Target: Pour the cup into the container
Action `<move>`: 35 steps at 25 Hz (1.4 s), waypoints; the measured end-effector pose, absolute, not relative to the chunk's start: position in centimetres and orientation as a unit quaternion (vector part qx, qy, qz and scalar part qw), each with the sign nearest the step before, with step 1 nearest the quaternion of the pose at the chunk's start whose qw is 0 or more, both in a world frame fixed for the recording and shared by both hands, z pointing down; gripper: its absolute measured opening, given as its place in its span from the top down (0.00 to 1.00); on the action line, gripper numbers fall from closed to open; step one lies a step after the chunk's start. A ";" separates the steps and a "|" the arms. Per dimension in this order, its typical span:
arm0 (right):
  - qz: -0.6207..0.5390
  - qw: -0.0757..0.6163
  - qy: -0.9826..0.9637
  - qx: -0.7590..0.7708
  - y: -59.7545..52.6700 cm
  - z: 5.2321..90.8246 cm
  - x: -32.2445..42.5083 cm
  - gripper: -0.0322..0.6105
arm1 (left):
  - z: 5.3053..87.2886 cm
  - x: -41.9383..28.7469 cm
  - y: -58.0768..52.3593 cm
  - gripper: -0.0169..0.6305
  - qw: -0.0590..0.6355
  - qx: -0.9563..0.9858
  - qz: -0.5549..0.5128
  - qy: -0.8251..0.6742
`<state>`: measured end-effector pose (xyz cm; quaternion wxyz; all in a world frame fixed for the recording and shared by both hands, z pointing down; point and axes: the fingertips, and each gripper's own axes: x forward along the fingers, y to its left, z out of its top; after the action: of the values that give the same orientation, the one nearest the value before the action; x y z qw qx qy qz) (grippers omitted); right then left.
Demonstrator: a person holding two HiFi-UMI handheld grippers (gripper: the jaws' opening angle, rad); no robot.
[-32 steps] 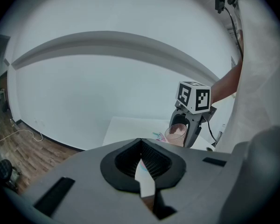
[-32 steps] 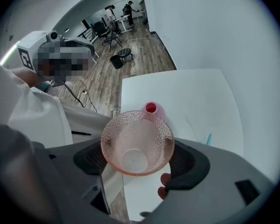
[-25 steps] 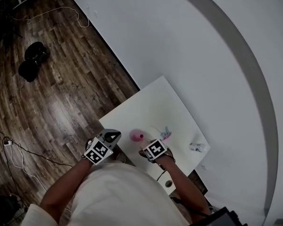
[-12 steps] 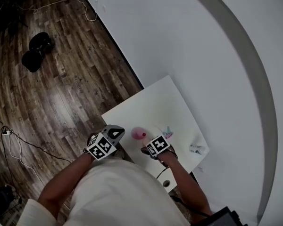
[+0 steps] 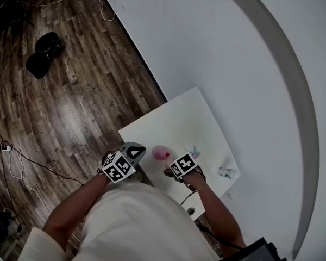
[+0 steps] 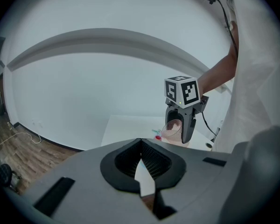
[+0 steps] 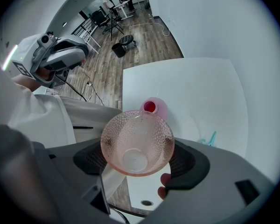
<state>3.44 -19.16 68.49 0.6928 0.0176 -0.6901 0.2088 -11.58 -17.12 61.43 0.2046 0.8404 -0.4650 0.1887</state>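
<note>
1. Right gripper (image 7: 139, 160) is clamped on the cup (image 7: 136, 143), one jaw on each side of its wall. The cup is tipped with its mouth facing back along the jaws. I can see through to its clear base and nothing seems to be left inside.
2. The cup hangs just on my side of the container (image 7: 154, 108), its far rim overlapping the container's near edge in the right gripper view. The container stands on the table (image 7: 200, 92) with something red (image 7: 150, 107) in it.
3. I judge the pour is at or near its end. To finish it well I should:
   - keep the cup's rim over the container's mouth rather than short of it;
   - hold the tilt steady until nothing more falls;
   - roll the cup upright slowly, without sliding it sideways;
   - keep my grip firm, since the cup's wall is thin and dimpled and could slip if I loosen.
4. A teal thing (image 7: 210, 139) lies just to the right of the container, clear of the pour.
5. Left gripper (image 6: 141, 164) hangs off to the left of the container, apart from it, with its jaws nearly together and nothing between them.
6. Compared with a second ago, the right gripper has edged a little nearer the container. The left has drifted slightly towards it too, and the container has stayed put.
</note>
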 end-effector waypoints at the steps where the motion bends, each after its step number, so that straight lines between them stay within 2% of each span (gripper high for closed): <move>1: 0.210 0.694 -0.689 0.017 -19.0 68.5 3.4 0.36 | 61.5 -11.6 -17.0 0.96 0.204 0.841 0.189 -0.465; 35: 0.219 0.727 -0.651 -0.009 -19.5 69.1 3.3 0.36 | 62.9 -12.0 -16.0 0.96 0.216 0.838 0.191 -0.463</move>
<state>3.28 -19.45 69.14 0.7271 -0.0087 -0.6507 0.2187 -12.04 -16.00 62.85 0.2161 0.8377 -0.4635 0.1915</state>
